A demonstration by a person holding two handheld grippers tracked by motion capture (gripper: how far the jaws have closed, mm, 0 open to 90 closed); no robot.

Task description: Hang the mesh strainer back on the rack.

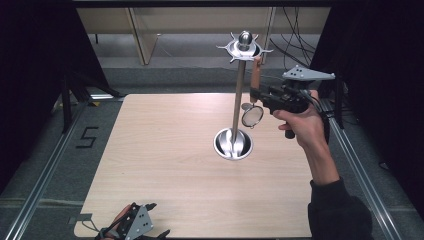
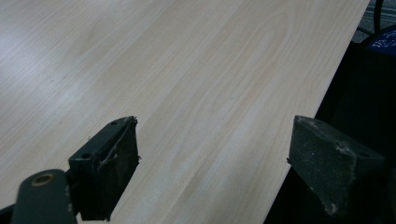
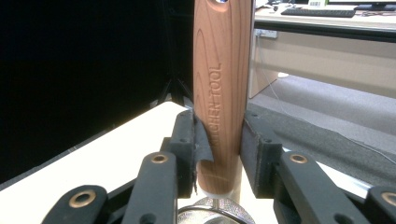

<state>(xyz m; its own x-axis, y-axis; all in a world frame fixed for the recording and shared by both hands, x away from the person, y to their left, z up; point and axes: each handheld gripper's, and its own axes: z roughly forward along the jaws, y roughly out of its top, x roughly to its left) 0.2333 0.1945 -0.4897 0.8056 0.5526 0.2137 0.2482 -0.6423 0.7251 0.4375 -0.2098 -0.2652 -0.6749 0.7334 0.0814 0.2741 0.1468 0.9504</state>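
High view, right gripper [image 1: 259, 95] clamped on wooden-handled strainer [image 1: 254, 100] beside steel stand [image 1: 239, 95], left gripper [image 1: 134, 222] low on table [image 1: 165, 165]; left gripper view, jaws wide, bare table between; right gripper view, handle [image 3: 220, 93] upright between jaws.

Left gripper [image 1: 134, 226] cut off by near edge in high view. Strainer [image 1: 252, 116] wooden handle [image 3: 219, 93] top cut by frame edge in right gripper view; mesh bowl [image 3: 215, 212] mostly hidden below jaws. Rack hooks [image 1: 244, 48] too small to count.
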